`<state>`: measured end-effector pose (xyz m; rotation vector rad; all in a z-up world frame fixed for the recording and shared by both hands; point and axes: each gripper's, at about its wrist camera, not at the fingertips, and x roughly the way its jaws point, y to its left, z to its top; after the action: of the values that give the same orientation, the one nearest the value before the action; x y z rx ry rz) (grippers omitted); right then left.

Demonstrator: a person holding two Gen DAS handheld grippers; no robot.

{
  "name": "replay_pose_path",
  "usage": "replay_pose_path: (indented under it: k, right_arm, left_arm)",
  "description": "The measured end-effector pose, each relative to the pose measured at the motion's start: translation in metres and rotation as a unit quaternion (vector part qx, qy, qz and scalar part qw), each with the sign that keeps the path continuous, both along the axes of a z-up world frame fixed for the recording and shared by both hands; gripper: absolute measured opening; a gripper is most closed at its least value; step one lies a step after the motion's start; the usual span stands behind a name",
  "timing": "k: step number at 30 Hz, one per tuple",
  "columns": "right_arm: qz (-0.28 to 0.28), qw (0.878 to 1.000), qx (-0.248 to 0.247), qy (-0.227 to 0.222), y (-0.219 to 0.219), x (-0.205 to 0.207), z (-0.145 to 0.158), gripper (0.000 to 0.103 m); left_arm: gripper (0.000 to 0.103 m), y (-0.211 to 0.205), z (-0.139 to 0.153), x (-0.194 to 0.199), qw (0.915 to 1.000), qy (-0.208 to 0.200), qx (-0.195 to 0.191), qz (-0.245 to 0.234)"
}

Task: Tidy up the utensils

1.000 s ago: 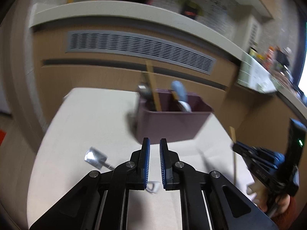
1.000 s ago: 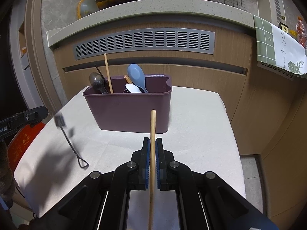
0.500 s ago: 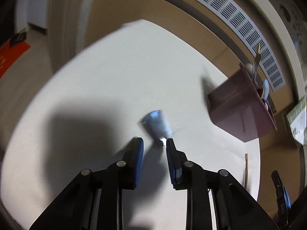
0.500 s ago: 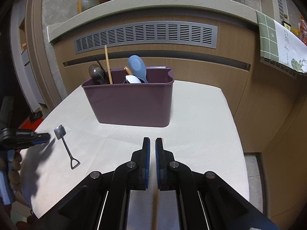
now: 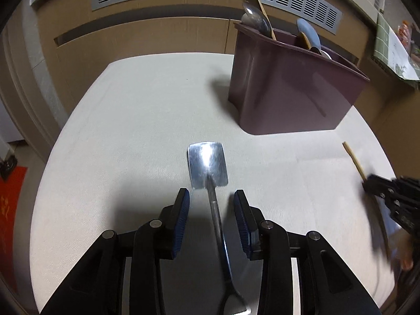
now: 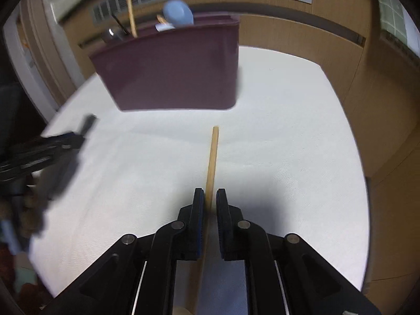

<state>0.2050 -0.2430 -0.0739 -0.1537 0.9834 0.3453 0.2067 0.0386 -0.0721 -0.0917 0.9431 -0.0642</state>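
Partly done. Several utensils already upright in maroon caddy (image 5: 294,89) on bench (image 5: 136,120). Two left out: shovel-shaped metal spoon (image 5: 208,166) flat between wide-spread left hand-held gripper (image 5: 211,206); wooden chopstick (image 6: 212,162) within narrow right hand-held gripper (image 6: 209,200), grip unclear.

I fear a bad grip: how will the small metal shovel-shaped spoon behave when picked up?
The spoon looks polished, so probably slippery. Its thin handle may pivot between the left gripper fingers. It likely stays stiff.

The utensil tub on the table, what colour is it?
The tub is dark purple, a plum shade; the left wrist view shows it best.
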Motion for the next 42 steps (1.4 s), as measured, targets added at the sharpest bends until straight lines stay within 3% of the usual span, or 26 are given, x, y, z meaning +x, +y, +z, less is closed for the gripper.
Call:
replay_pose_path:
  k: [4,6,12,14,21,25,29,31,33,36,39,42]
  right_arm:
    - [0.018,0.999,-0.029,-0.021,0.014,0.001,0.001,0.006]
    - [0.013,1.000,-0.018,-0.022,0.013,0.001,0.003,0.005]
    - [-0.001,0.999,0.006,-0.037,0.002,-0.008,0.015,0.005]
    - [-0.009,0.998,0.008,-0.056,-0.002,-0.014,0.024,0.005]
    - [-0.024,0.991,0.084,-0.102,-0.025,-0.025,0.063,0.004]
    - [-0.040,0.987,0.087,-0.126,-0.026,-0.024,0.076,0.004]
    - [-0.047,0.979,0.122,-0.159,-0.029,-0.024,0.101,0.004]
    - [-0.048,0.967,0.135,-0.213,-0.029,-0.018,0.139,0.004]
    - [-0.050,0.950,0.147,-0.271,-0.028,-0.010,0.179,0.004]
    - [-0.051,0.926,0.165,-0.335,-0.023,0.012,0.222,0.004]
    - [-0.055,0.915,0.185,-0.354,-0.017,0.038,0.228,0.004]
    - [-0.059,0.916,0.193,-0.348,-0.012,0.062,0.213,0.004]
  left_arm:
    - [0.038,0.003,0.001,0.012,0.9996,0.013,-0.015,0.019]
    - [0.041,-0.001,0.001,0.023,0.9994,0.016,-0.010,0.028]
    - [0.042,-0.011,0.000,0.051,0.9982,0.021,0.029,0.049]
    - [0.033,-0.011,0.000,0.049,0.9983,0.022,0.033,0.043]
    - [0.033,-0.013,0.041,-0.019,0.9958,-0.084,-0.033,0.014]
    - [0.032,-0.018,0.071,-0.041,0.9898,-0.129,-0.061,-0.007]
    - [0.032,-0.018,0.130,-0.046,0.9728,-0.214,-0.085,-0.024]
    - [0.032,-0.016,0.179,-0.040,0.9521,-0.283,-0.113,-0.023]
    - [0.033,-0.013,0.218,-0.031,0.9234,-0.358,-0.138,-0.016]
    - [0.033,-0.015,0.231,-0.011,0.8895,-0.433,-0.145,0.007]
    - [0.033,-0.020,0.213,0.025,0.8882,-0.435,-0.146,0.022]
    - [0.033,-0.025,0.183,0.056,0.8902,-0.432,-0.136,0.045]
